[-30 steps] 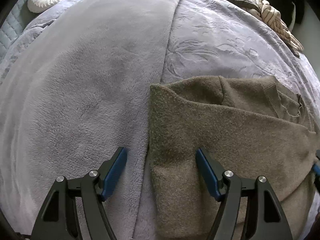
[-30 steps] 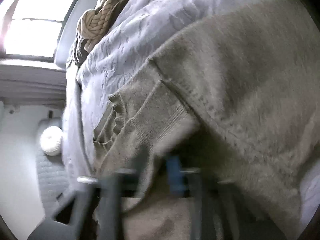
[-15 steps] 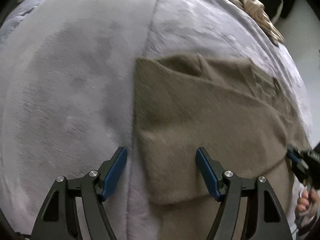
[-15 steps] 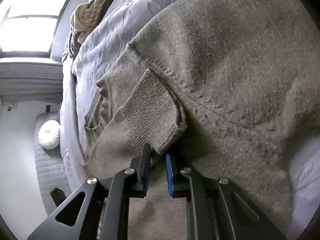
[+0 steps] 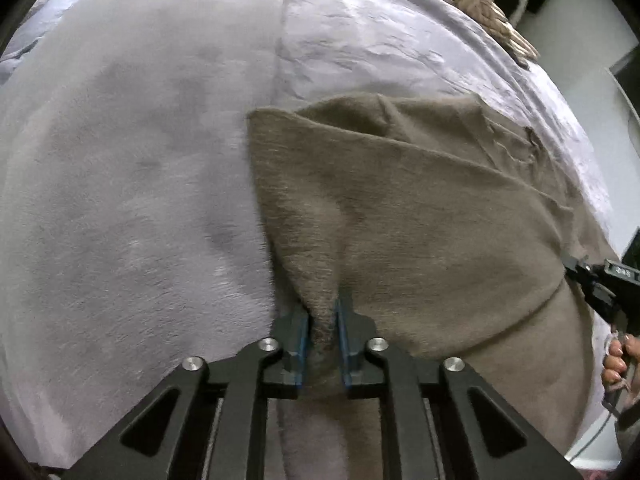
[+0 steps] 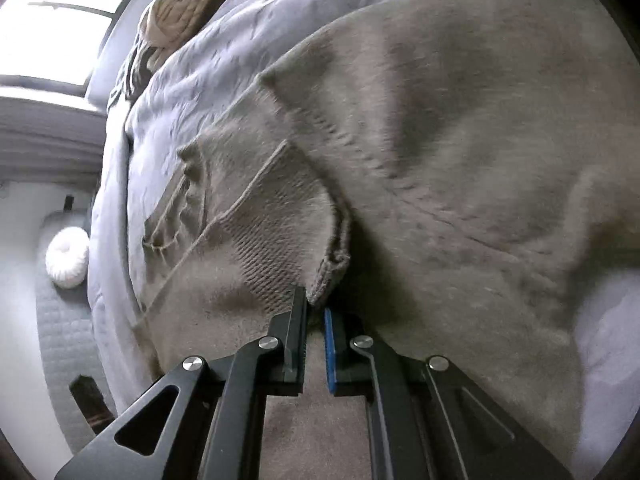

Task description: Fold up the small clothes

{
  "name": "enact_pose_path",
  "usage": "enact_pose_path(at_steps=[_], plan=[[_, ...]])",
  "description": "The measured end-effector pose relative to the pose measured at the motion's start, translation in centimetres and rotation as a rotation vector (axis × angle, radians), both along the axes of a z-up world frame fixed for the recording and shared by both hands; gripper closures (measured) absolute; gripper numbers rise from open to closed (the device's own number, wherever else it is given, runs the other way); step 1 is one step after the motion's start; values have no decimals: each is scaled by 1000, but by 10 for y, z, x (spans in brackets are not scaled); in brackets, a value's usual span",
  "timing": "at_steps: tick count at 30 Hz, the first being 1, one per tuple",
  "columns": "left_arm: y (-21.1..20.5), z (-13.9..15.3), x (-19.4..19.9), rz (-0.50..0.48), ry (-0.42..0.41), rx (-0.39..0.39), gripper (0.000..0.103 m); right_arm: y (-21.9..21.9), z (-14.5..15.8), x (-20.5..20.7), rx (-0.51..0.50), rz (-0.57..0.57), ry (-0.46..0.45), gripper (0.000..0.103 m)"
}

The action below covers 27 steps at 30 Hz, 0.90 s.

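Note:
An olive-brown knitted sweater [image 5: 400,208] lies partly folded on the bed, filling most of the right wrist view [image 6: 460,140]. My left gripper [image 5: 322,312] is closing at the sweater's left edge, with a raised ridge of fabric pinched between its blue pads. My right gripper [image 6: 316,308] is shut, and the corner of the ribbed sleeve cuff [image 6: 280,240] is caught at its very tips. The left wrist view shows that same right gripper [image 5: 576,270] at the sweater's right edge, with a person's hand [image 5: 616,364] on its handle.
A grey fleece blanket [image 5: 120,200] covers the bed to the left of the sweater, and a lilac embossed cover [image 5: 380,40] lies beyond it. A beige cable-knit garment [image 6: 180,12] is heaped at the far end. A white round cushion [image 6: 66,258] rests off the bed's side.
My left gripper's jaws have come together from wide open onto the sweater's left edge, bunching the fabric. The right gripper has shifted slightly and stays narrow at the cuff.

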<state>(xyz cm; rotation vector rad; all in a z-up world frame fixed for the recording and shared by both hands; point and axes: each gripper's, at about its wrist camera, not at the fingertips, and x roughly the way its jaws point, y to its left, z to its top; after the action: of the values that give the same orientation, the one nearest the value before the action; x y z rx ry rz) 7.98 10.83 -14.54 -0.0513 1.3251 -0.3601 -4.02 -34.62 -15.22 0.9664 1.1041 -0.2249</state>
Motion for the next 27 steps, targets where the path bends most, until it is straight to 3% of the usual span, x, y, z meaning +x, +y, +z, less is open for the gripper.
enact_pose_path(at_steps=[3,7,13,17,19,22,23,25,26,27], plan=[[9,11,-6,22,-22,51,87,-9,10,-16,-55,-24,47,98],[11,35,-19,44,-101,195,87,-17,28,-29,-82,-33,35,91],[-20,59,-30,36,-170,182,87,-1,47,-3,-176,83,-31,91],[-55,60,-38,1,-193,197,87,9,33,15,-222,140,10,91],[-73,54,-38,-5,-176,187,87,6,18,16,-202,135,67,90],[-89,47,-45,-15,-154,191,87,-2,18,6,-141,100,43,89],[-94,44,-47,-21,-148,196,87,-3,19,3,-141,103,45,85],[-101,40,-51,-33,-133,199,87,-4,21,-6,-128,119,29,55],[-105,38,-52,-35,-127,202,77,-4,23,-9,-118,126,14,51],[-107,37,-54,-36,-118,208,34,-3,26,-12,-120,132,10,49]])
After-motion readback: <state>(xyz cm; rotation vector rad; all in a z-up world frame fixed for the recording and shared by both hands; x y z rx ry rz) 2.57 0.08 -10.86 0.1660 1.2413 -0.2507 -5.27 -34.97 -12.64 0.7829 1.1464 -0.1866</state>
